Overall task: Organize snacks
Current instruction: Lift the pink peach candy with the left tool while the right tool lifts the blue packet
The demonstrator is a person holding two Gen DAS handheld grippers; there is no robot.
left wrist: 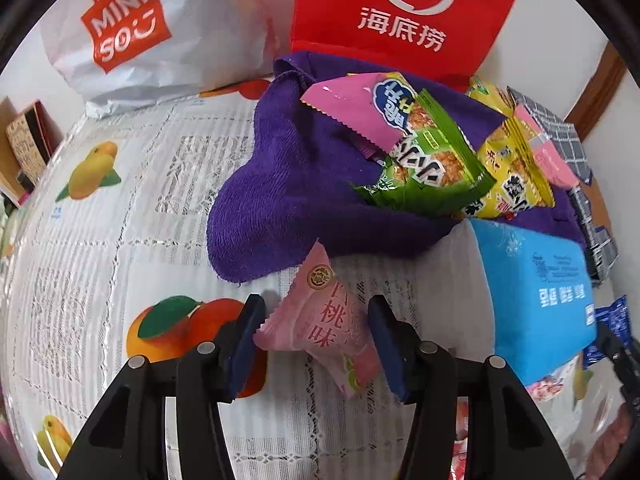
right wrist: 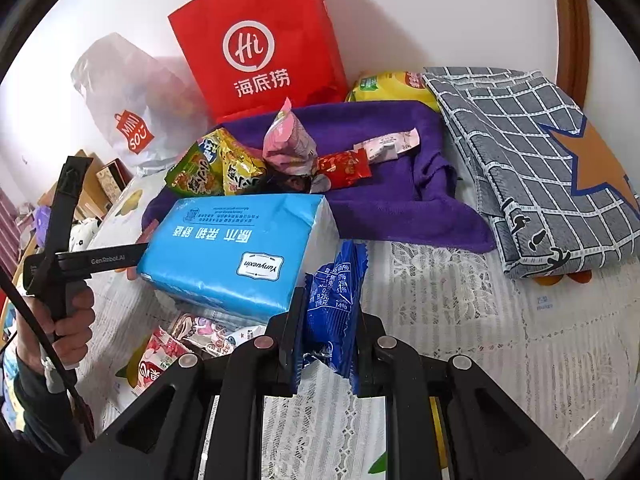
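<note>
Left hand-held gripper (left wrist: 316,334) open around pink snack packet (left wrist: 320,316) on counter (left wrist: 100,240), not yet pinching. Right hand-held gripper (right wrist: 326,340) clamped on blue snack packet (right wrist: 334,312). Light, crinkly, slippery, probably crushable: best pinched mid-body, gently.

A plain white wall (right wrist: 420,20) rises behind the counter's far edge. The counter (left wrist: 100,240) wears a white lace-patterned cloth printed with fruit under clear plastic. Brown wooden trim (right wrist: 572,28) runs up the wall near the far right corner. Light is soft and even.
</note>
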